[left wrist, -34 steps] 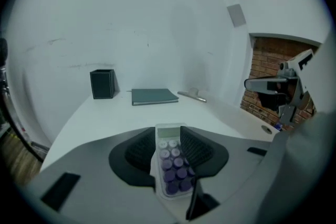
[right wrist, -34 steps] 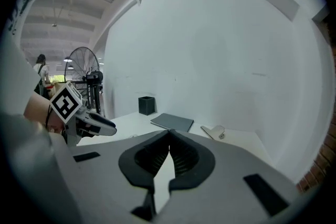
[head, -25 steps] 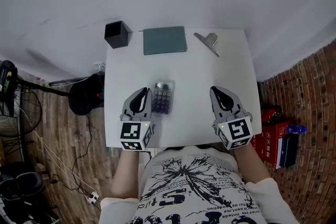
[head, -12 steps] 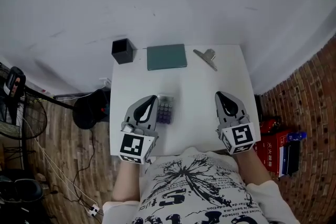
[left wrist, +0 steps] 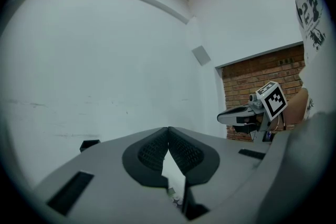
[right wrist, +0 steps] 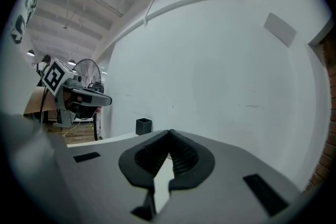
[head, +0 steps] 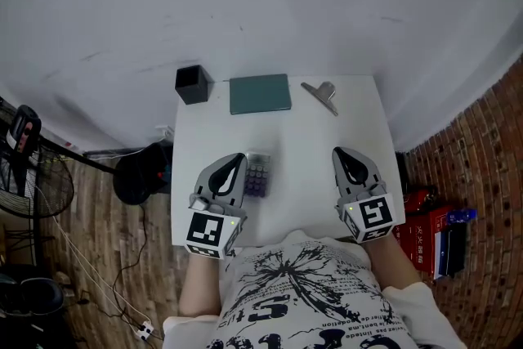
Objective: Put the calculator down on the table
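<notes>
The calculator (head: 257, 175) lies on the table (head: 304, 141), long axis toward the wall (head: 261, 4).

The left gripper (head: 238, 158) hangs higher above the table (head: 302, 135) than a second ago and leans a little more toward the calculator (head: 258, 174). Its tip now shows just beside the calculator's left edge. Its jaws, slightly apart before, now meet at the tips with nothing between them. The right gripper (head: 338, 153) is also higher above the table, though by less. In the head view the table sits lower and looks smaller.
</notes>
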Motion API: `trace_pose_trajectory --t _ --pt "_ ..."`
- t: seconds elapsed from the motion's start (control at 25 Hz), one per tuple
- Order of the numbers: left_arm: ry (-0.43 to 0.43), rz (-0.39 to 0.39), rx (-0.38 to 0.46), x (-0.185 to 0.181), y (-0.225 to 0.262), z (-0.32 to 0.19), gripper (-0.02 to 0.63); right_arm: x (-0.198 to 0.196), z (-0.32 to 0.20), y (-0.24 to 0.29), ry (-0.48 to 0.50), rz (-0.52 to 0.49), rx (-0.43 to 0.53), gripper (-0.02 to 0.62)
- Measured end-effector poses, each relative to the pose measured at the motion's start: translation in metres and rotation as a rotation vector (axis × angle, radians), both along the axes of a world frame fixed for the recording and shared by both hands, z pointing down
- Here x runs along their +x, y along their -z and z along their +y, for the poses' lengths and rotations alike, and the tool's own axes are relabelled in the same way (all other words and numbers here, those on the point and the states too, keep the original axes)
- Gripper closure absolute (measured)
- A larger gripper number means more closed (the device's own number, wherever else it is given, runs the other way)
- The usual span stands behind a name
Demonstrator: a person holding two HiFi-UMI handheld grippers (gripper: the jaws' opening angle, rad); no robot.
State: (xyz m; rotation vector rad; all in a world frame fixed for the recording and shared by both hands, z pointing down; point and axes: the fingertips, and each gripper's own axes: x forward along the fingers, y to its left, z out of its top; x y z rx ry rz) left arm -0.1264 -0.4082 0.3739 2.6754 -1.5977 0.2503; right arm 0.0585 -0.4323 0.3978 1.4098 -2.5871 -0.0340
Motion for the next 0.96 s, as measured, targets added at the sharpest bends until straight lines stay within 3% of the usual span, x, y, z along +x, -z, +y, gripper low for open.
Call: trace_pose_trajectory --t 0.68,0.96 --pt "0.024 0.021 -0.044 -0.013 -0.014 -0.002 0.592 -0.013 -0.006 -0.012 0.014 -0.009 -0.019 0.581" --pt "0.017 0.032 -0.057 -0.018 -0.019 -0.002 0.592 -0.018 -0.007 -0.009 0.008 -0.004 0.015 0.582"
